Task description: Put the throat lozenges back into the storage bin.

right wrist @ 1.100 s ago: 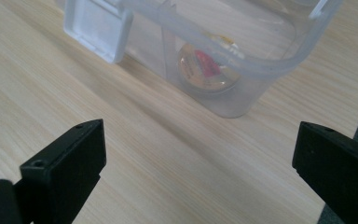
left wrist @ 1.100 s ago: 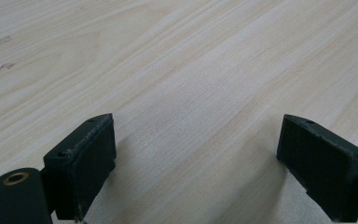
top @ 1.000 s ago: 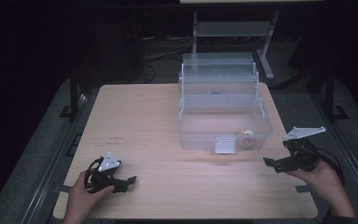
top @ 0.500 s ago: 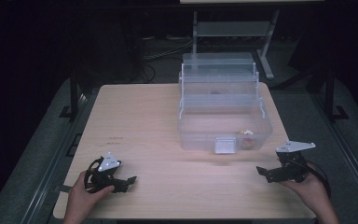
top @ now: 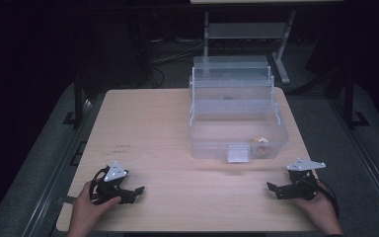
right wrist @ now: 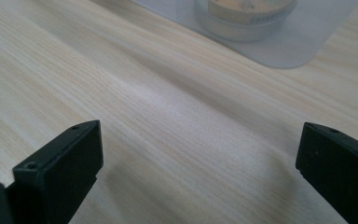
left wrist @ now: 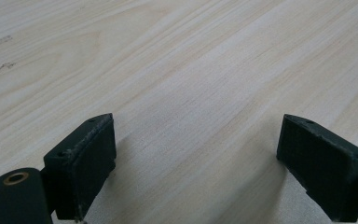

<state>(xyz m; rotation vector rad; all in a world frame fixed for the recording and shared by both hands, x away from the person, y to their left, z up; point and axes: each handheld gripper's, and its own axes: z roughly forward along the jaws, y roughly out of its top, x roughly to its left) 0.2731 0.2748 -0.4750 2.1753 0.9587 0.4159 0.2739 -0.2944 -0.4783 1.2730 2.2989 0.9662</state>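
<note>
Both grippers are resting low on the table (top: 177, 123), jaws wide apart and holding nothing: left gripper (top: 137, 190), right gripper (top: 272, 187). The clear tiered box (top: 237, 118) is standing open nearby, small items inside; handling seems finished or not started

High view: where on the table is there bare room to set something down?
The table is bare across its left half, from the far edge down to the left gripper. The near strip between that and the right gripper is also free. The clear tiered plastic organizer box crowds the right rear.
</note>
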